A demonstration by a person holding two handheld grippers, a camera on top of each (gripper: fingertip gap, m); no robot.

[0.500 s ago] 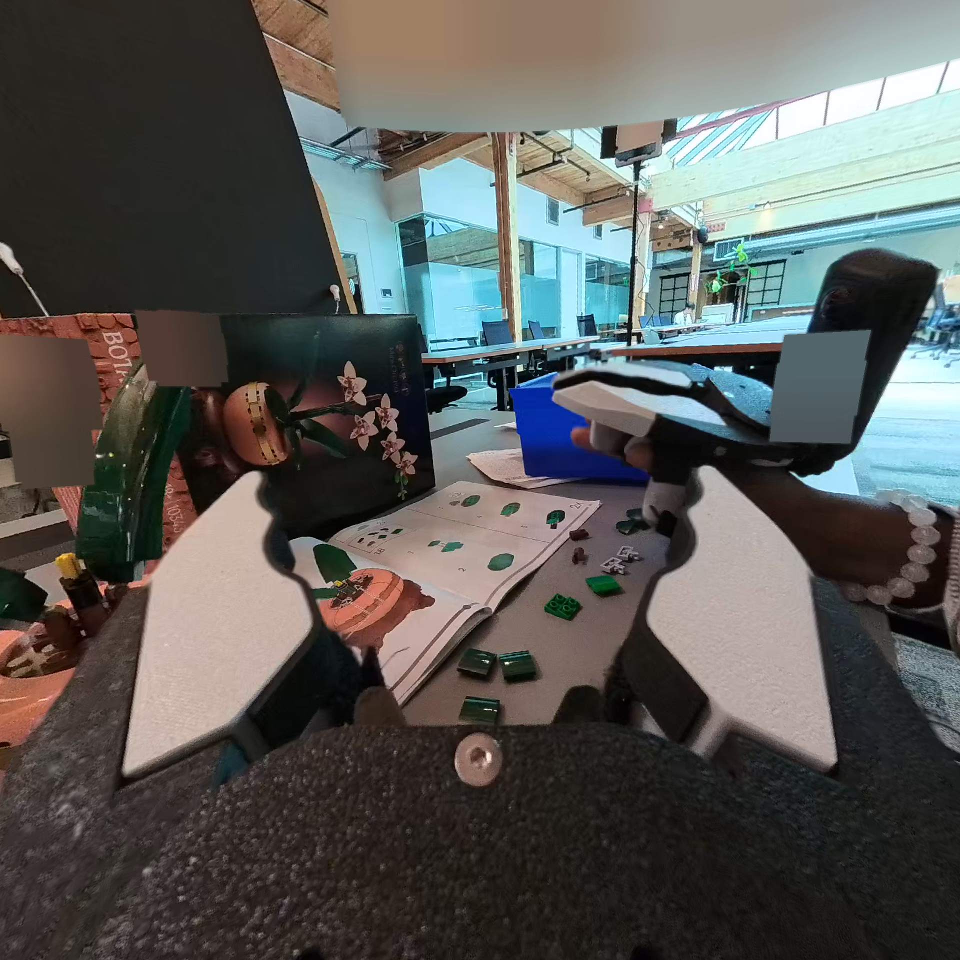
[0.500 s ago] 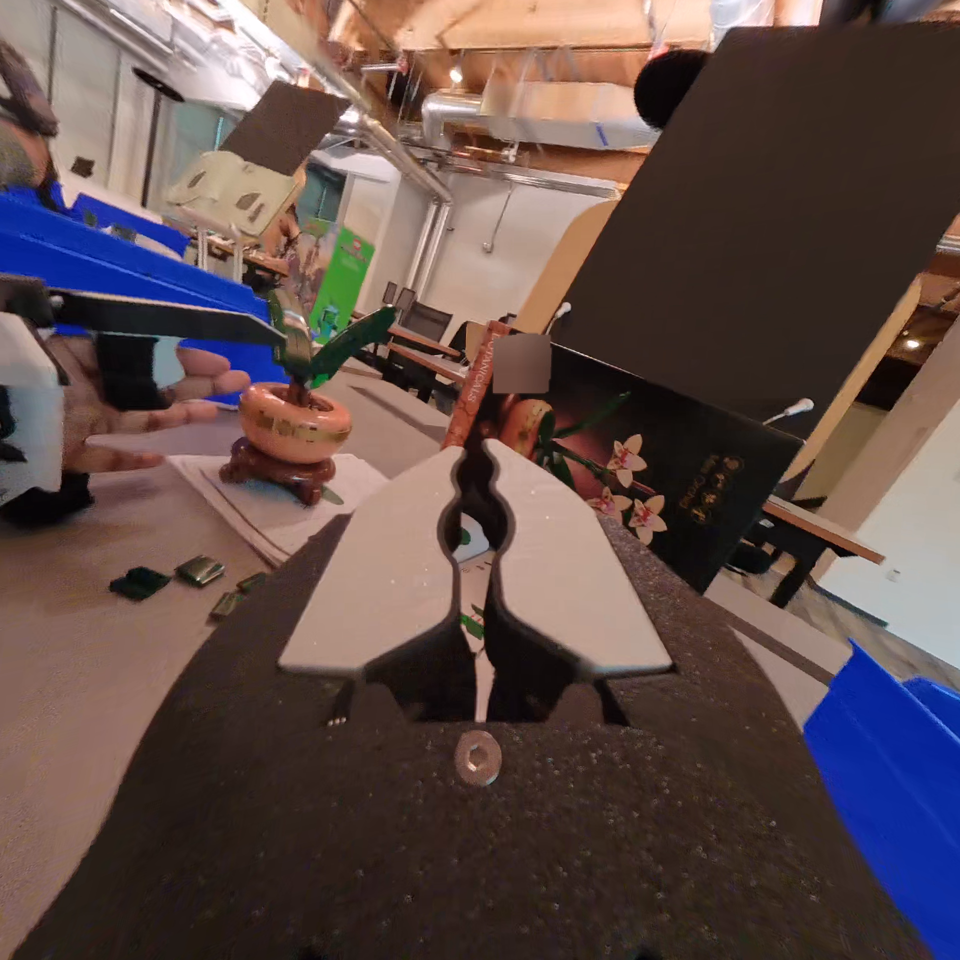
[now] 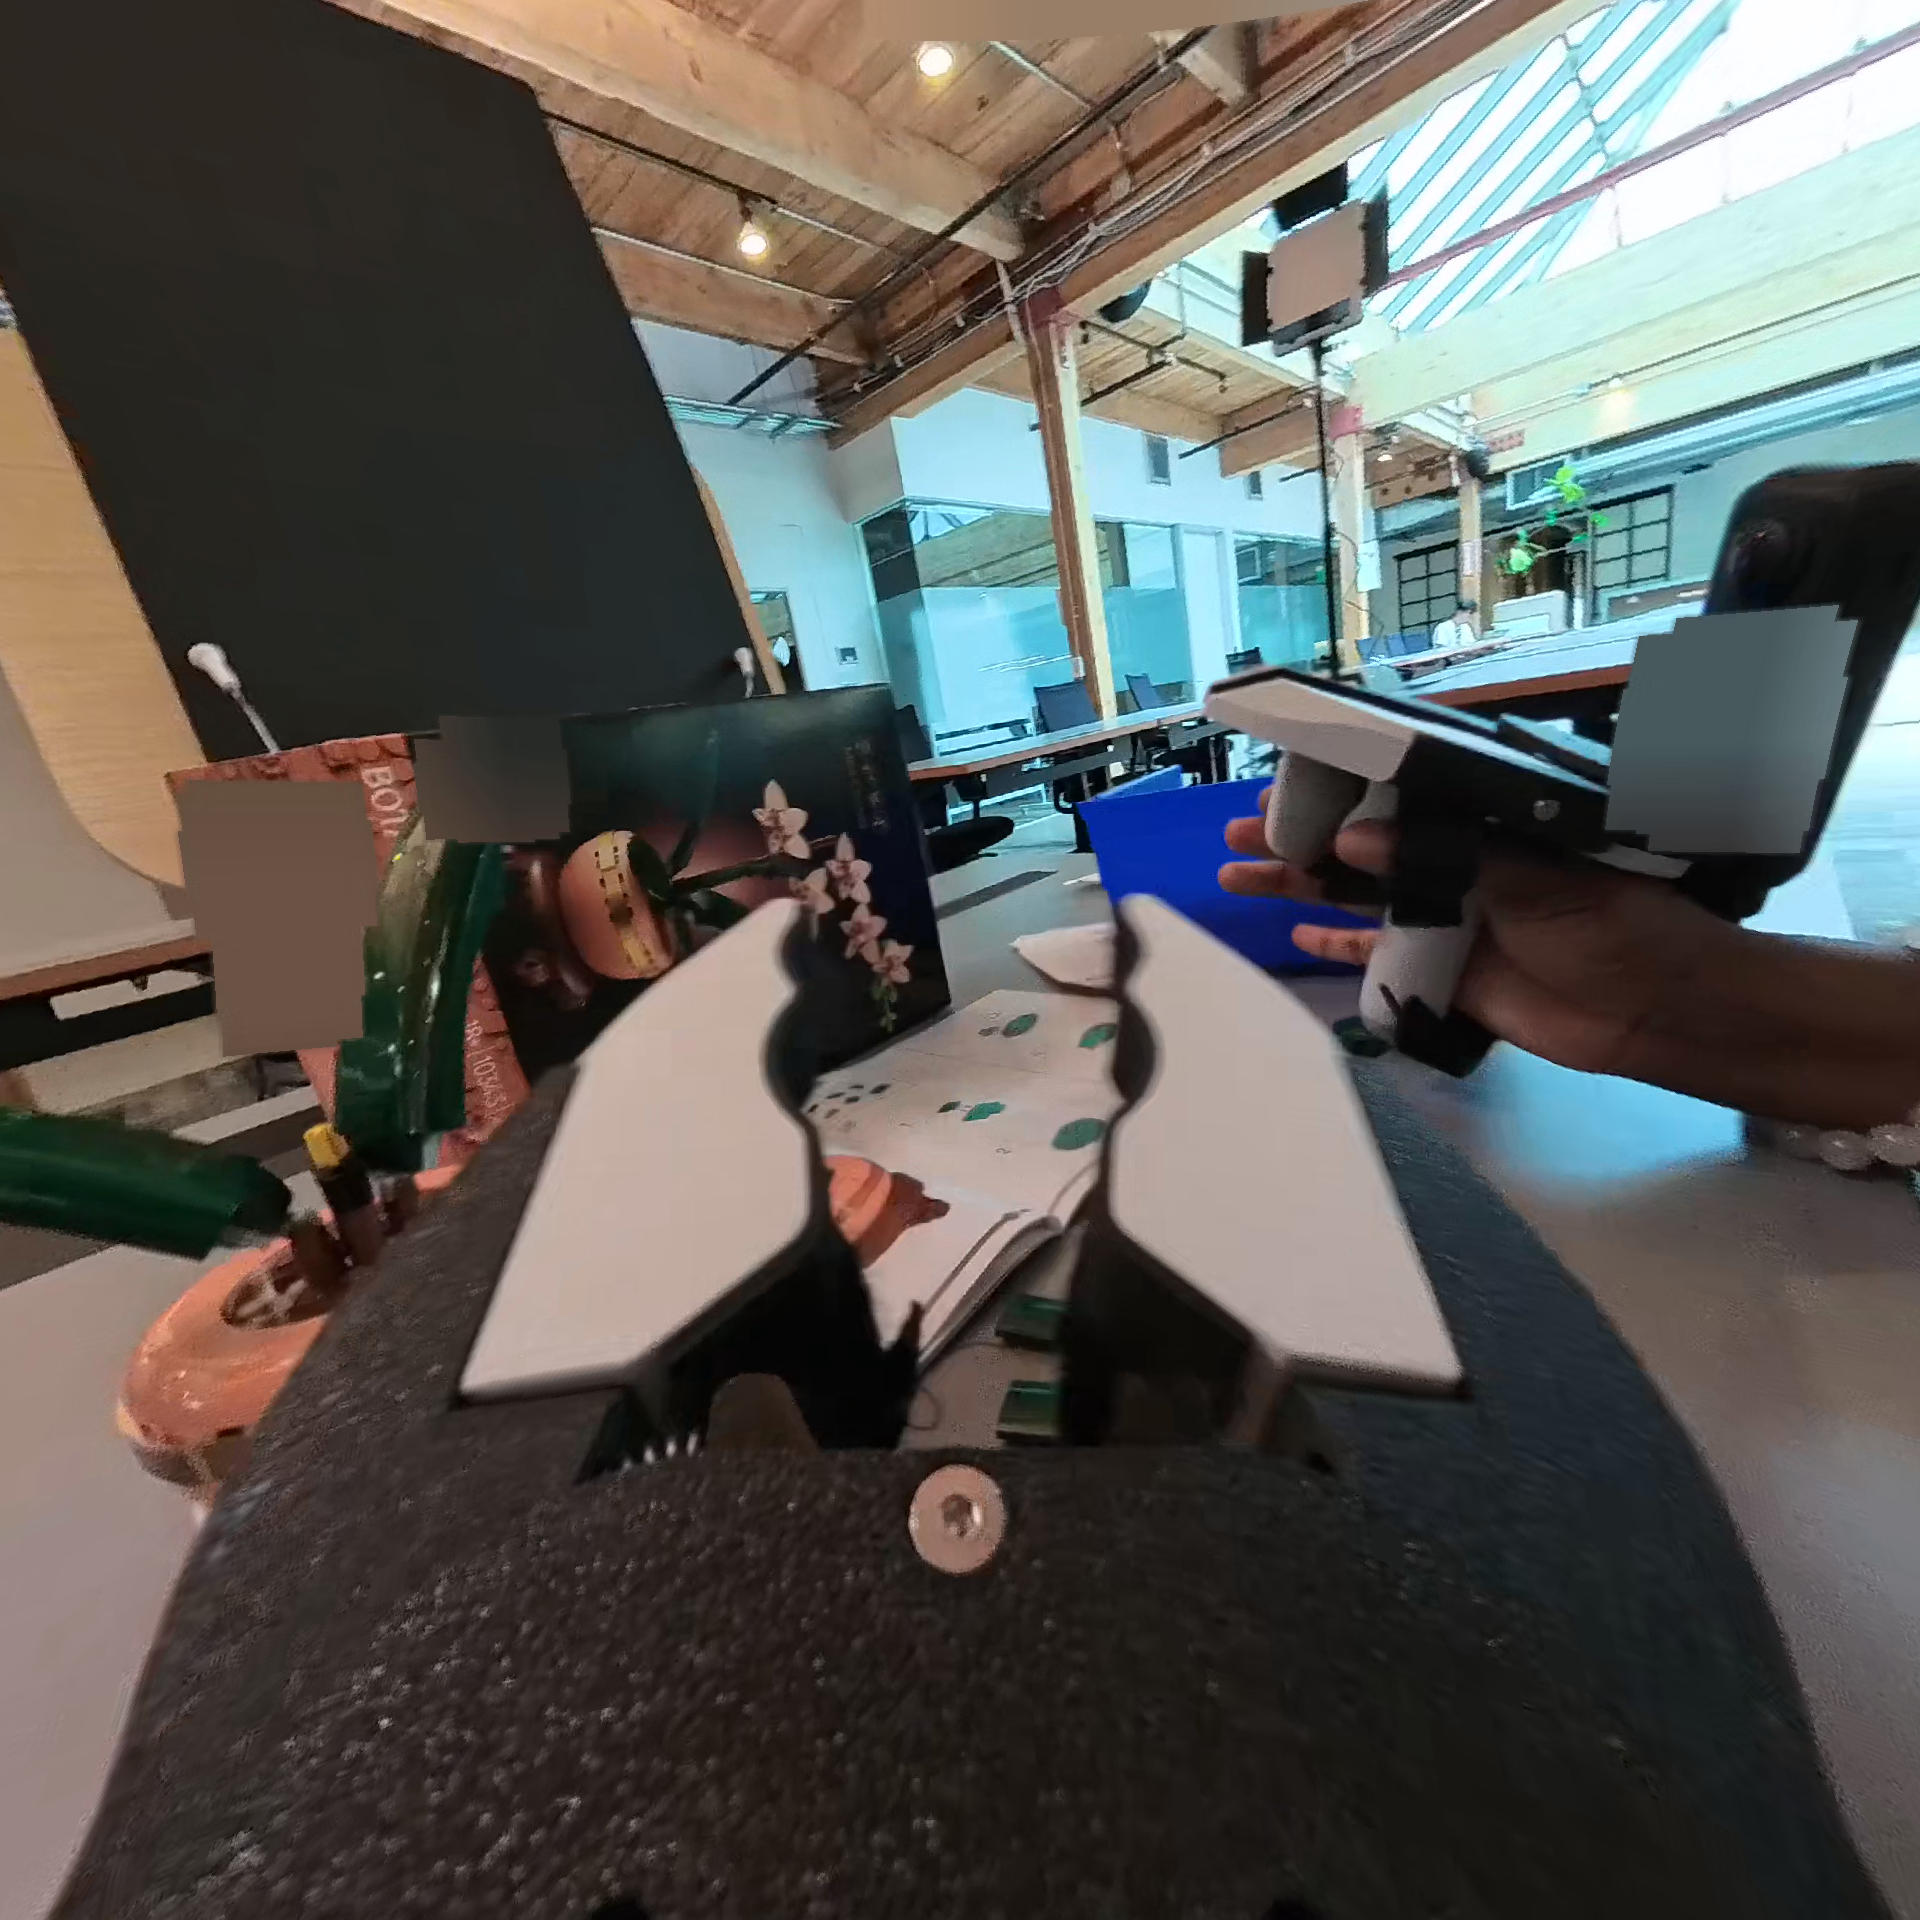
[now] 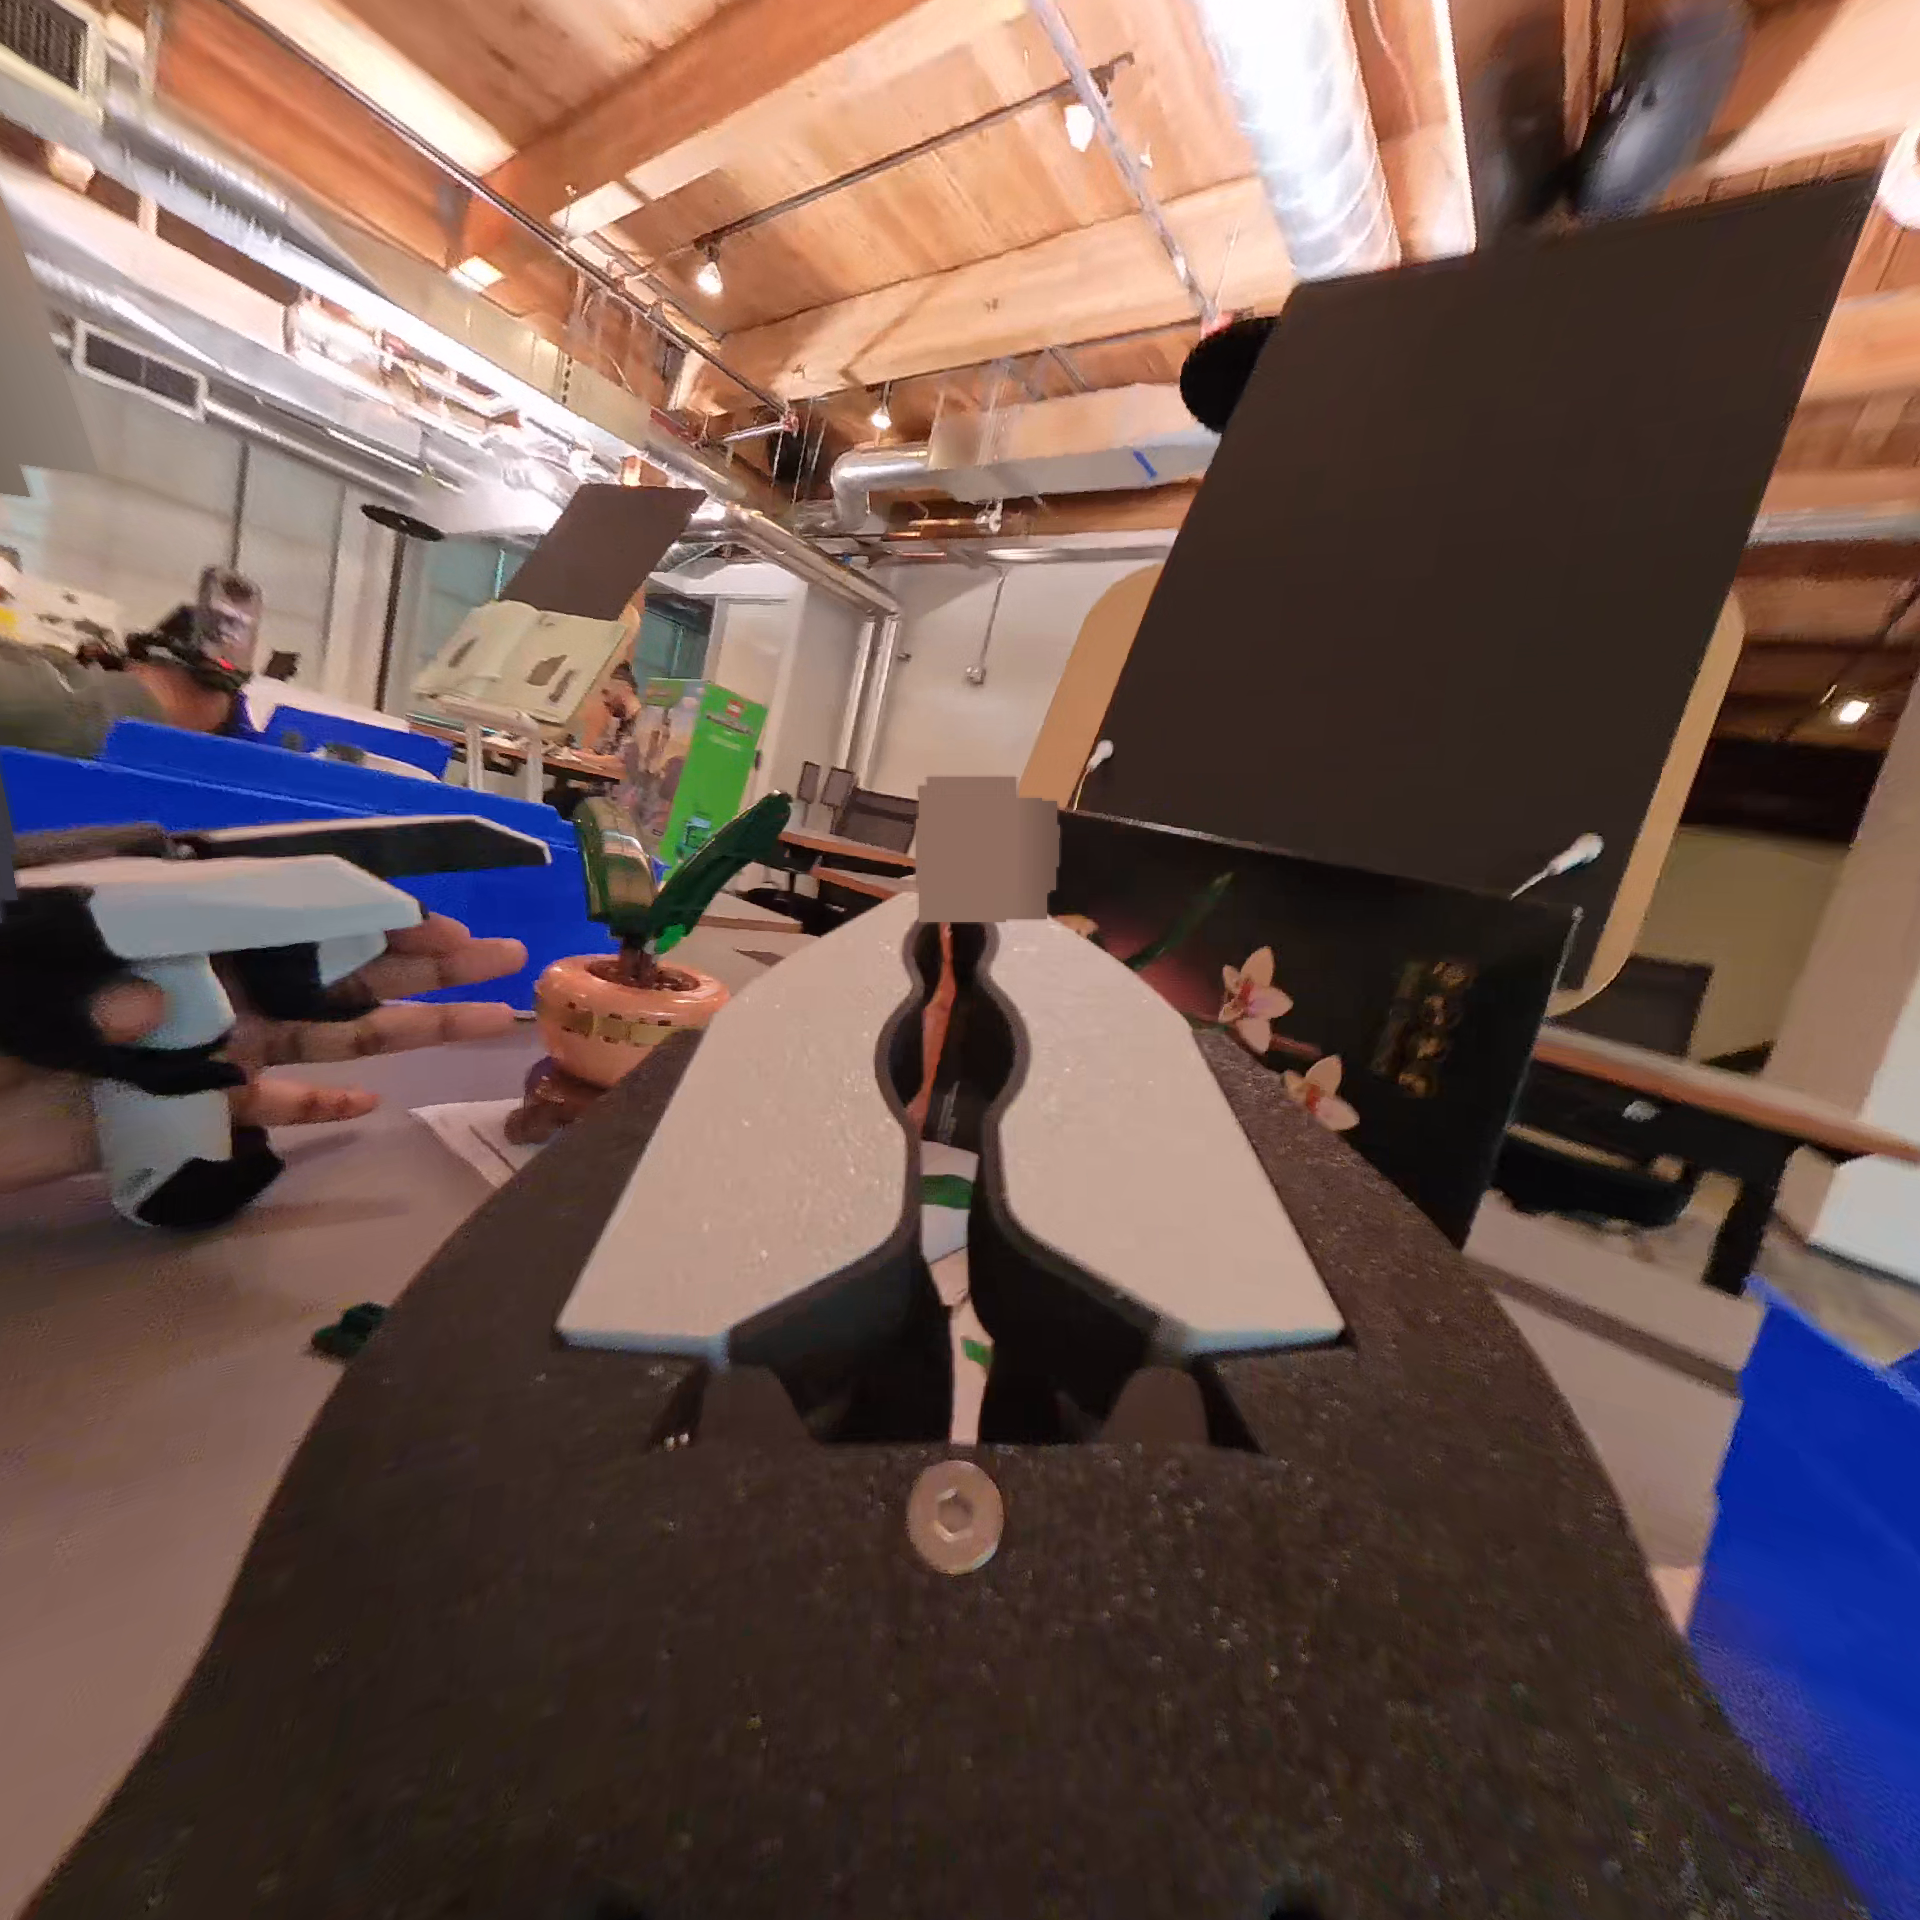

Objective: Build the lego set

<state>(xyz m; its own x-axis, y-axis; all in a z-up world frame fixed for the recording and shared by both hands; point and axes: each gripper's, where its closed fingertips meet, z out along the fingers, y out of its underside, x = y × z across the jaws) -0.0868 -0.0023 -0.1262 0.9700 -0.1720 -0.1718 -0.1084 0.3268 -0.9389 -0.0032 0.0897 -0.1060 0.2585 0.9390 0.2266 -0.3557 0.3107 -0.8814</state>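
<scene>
The lego pot (image 3: 208, 1340) is peach-coloured with dark green leaves (image 3: 416, 987) and stands at the left, beside my left gripper (image 3: 961, 914). That gripper is partly open and empty, above the open instruction booklet (image 3: 987, 1143). Small green pieces (image 3: 1029, 1320) show through the gap between its fingers. My right gripper (image 4: 951, 935) is shut and empty, pointing at the dark set box (image 4: 1351, 997). The pot also shows in the right wrist view (image 4: 623, 1008), to the left of the fingers. A hand holds the right gripper at the right of the left wrist view (image 3: 1351, 748).
The set box (image 3: 748, 862) stands upright behind the booklet, with a black board behind it. A blue bin (image 3: 1164, 842) sits at the back of the grey table, another (image 4: 1818, 1507) at the right edge. One dark green piece (image 4: 348, 1325) lies on the table. Left tips to right tips: about 12 cm.
My left gripper's fingers have closed partway and the view has tilted up. My right gripper has risen off the table and also tilted up; it stays shut.
</scene>
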